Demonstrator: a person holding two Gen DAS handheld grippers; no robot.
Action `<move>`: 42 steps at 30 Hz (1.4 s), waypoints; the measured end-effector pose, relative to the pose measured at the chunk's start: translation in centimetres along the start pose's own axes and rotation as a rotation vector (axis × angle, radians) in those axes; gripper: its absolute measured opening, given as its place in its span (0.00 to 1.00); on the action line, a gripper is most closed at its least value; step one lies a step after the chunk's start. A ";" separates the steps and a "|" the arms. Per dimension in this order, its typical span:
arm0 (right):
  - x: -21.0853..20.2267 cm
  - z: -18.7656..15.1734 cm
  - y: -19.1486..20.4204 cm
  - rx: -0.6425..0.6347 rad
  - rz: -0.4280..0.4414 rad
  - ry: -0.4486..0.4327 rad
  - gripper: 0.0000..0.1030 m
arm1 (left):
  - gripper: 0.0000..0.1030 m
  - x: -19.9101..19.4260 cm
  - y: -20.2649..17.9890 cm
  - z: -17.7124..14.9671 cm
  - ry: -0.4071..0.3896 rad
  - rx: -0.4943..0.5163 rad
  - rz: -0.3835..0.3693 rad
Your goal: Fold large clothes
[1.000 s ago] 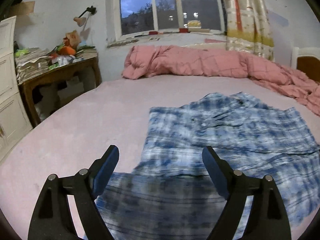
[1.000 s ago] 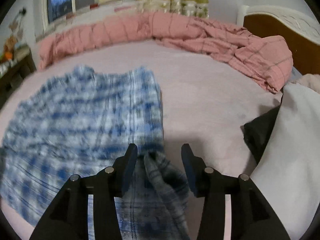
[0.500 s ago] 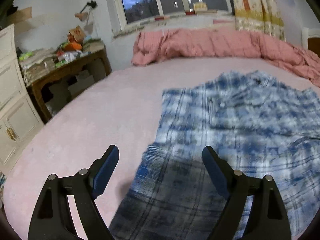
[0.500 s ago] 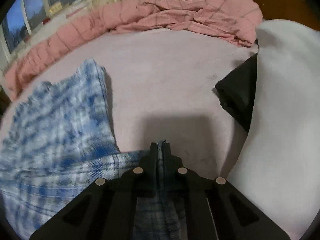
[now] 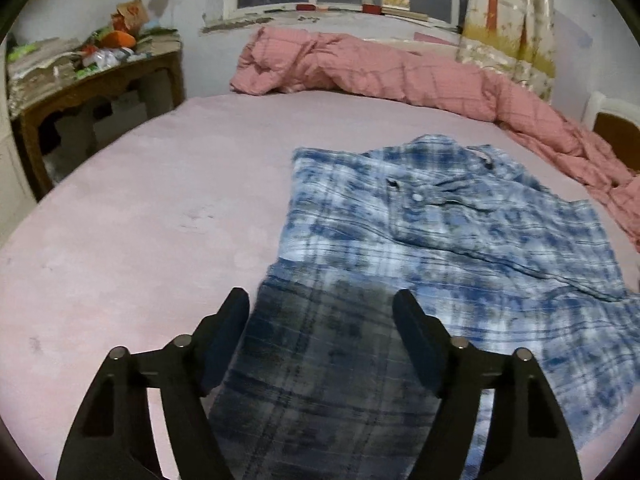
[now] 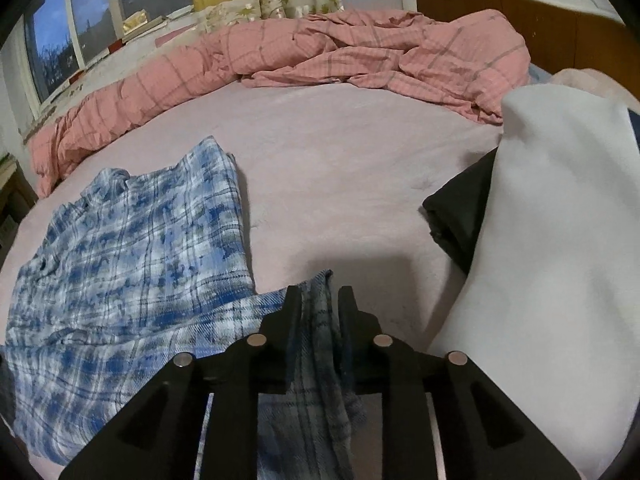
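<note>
A blue and white plaid shirt [image 5: 460, 232] lies spread on the pink bed [image 5: 160, 208], collar toward the window. My left gripper [image 5: 322, 312] is open, its fingers wide apart just above the shirt's near left part, holding nothing. In the right wrist view the shirt [image 6: 132, 248] lies to the left. My right gripper [image 6: 320, 304] has its fingers slightly apart with a strip of the shirt's near right edge lying loosely between them.
A crumpled pink quilt [image 5: 400, 72] lies along the far side of the bed [image 6: 360, 52]. A white folded cloth [image 6: 552, 260] and a dark garment [image 6: 460, 212] sit at the right. A cluttered wooden table [image 5: 92, 76] stands at the left. A headboard [image 6: 520, 8] is at far right.
My right gripper was shut tight on the shirt's edge half a second ago and has now parted slightly. The left gripper stayed open and shifted over the shirt's near left part.
</note>
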State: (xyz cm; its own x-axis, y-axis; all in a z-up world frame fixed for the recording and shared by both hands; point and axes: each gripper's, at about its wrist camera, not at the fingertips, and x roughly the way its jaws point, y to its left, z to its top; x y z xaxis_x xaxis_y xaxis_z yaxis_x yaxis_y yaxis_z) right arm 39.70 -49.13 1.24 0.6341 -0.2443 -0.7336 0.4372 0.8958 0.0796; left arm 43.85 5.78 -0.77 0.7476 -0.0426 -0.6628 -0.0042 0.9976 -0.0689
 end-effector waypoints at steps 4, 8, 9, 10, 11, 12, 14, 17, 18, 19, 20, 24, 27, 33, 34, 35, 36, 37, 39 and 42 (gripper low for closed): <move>0.1 -0.2 0.2 -0.034 0.001 0.026 0.30 | 0.63 0.3 -0.2 0.0 0.029 0.021 -0.015; 0.1 -0.3 0.5 -0.043 -0.027 0.010 0.30 | 0.03 0.1 -0.6 -0.3 0.019 0.031 0.025; 0.1 -0.3 0.7 -0.054 -0.025 0.011 0.22 | 0.03 -0.9 -0.3 -0.2 -0.020 0.015 0.021; -0.1 -0.4 0.8 -0.069 -0.023 0.008 0.10 | 0.03 -2.1 0.2 -0.1 -0.060 -0.003 0.011; -0.5 -0.4 0.9 -0.075 -0.014 0.005 0.05 | 0.03 -3.4 0.9 -0.1 -0.107 -0.025 -0.001; -1.1 -0.4 1.0 -0.079 0.007 -0.004 0.05 | 0.03 -4.5 1.9 -0.2 -0.148 -0.053 -0.003; -3.0 -0.3 1.4 -0.089 0.092 -0.052 0.05 | 0.03 -5.8 3.9 -0.4 -0.182 -0.117 0.004; -4.1 -0.2 2.3 -0.111 0.152 -0.078 0.05 | 0.03 -4.7 6.5 -0.9 -0.102 -0.191 -0.065; -3.9 -0.3 2.7 -0.125 0.139 -0.074 0.05 | 0.03 -3.9 6.7 -1.1 -0.069 -0.195 -0.071; -3.2 -0.5 3.2 -0.144 0.110 -0.057 0.05 | 0.04 -3.1 6.6 -1.2 -0.034 -0.181 -0.062; -2.4 -0.7 3.5 -0.155 0.083 -0.037 0.05 | 0.05 -2.4 6.1 -1.2 -0.006 -0.148 -0.042; -0.1 -1.0 4.0 -0.168 0.013 -0.020 0.05 | 0.30 -2.4 4.2 -1.6 -0.015 -0.047 0.055; 0.0 -1.0 4.0 -0.171 -0.005 -0.039 0.07 | 0.81 -3.5 4.2 -1.7 -0.077 -0.067 0.050; -4.1 -3.3 2.8 -0.115 -0.003 -0.192 0.42 | 0.97 -5.6 5.0 -2.7 -0.177 -0.114 -0.011; -4.4 -3.8 2.6 -0.108 0.018 -0.189 0.44 | 0.97 -6.6 4.5 -3.0 -0.211 -0.097 -0.035; -4.9 -4.7 2.3 -0.101 0.052 -0.165 0.44 | 0.97 -7.6 4.0 -3.3 -0.229 -0.069 -0.052; -5.2 -5.3 2.3 -0.107 0.071 -0.144 0.44 | 0.97 -8.4 3.5 -3.4 -0.235 -0.038 -0.063; -5.6 -5.8 2.4 -0.124 0.084 -0.127 0.44 | 0.97 -9.4 2.6 -3.9 -0.232 0.019 -0.077; -6.9 -7.5 3.4 -0.206 0.112 -0.106 0.44 | 0.97 -10.8 1.0 -5.0 -0.223 0.120 -0.086; -8.7 -10.0 5.5 -0.331 0.165 -0.070 0.53 | 0.97 -12.2 -0.9 -6.4 -0.149 0.205 -0.085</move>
State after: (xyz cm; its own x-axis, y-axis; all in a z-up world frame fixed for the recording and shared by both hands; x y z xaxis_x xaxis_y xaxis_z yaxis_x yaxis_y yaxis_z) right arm 30.23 -38.34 1.35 0.7256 -0.1013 -0.6806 0.1033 0.9939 -0.0378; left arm 30.46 5.06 2.63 0.8292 -0.1339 -0.5427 0.1865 0.9815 0.0428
